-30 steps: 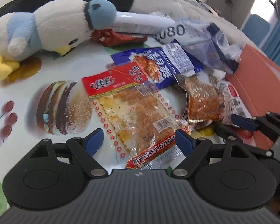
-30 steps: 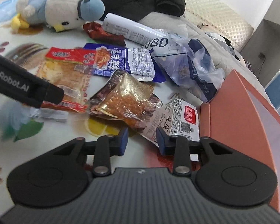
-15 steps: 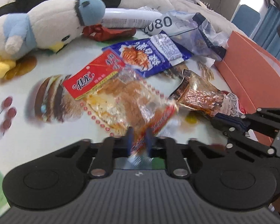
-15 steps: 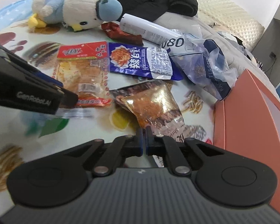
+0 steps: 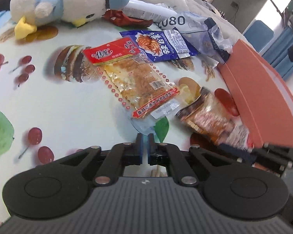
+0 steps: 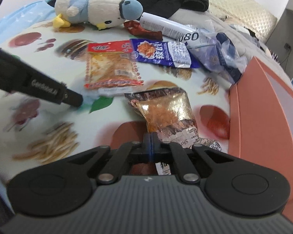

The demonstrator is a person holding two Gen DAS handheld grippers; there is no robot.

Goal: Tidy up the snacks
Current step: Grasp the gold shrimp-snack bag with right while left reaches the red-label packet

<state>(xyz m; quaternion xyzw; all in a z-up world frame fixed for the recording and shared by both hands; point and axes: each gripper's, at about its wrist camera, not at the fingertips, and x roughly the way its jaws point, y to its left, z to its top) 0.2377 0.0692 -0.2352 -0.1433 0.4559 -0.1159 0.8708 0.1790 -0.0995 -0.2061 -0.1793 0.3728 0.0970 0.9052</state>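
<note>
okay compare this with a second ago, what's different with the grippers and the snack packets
Both grippers have closed. The left gripper clamped the clear bottom edge of the red-topped packet and dragged it nearer; the right gripper pinched the gold packet and pulled it back. The blue packet, plush bird and orange box stayed put.

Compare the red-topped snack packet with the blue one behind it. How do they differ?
The red-topped packet is mostly clear, showing golden food inside; the blue packet is opaque and printed. The left gripper pinches the red-topped packet's clear tail; the blue packet lies untouched. Both lie flat on the printed tablecloth.
</note>
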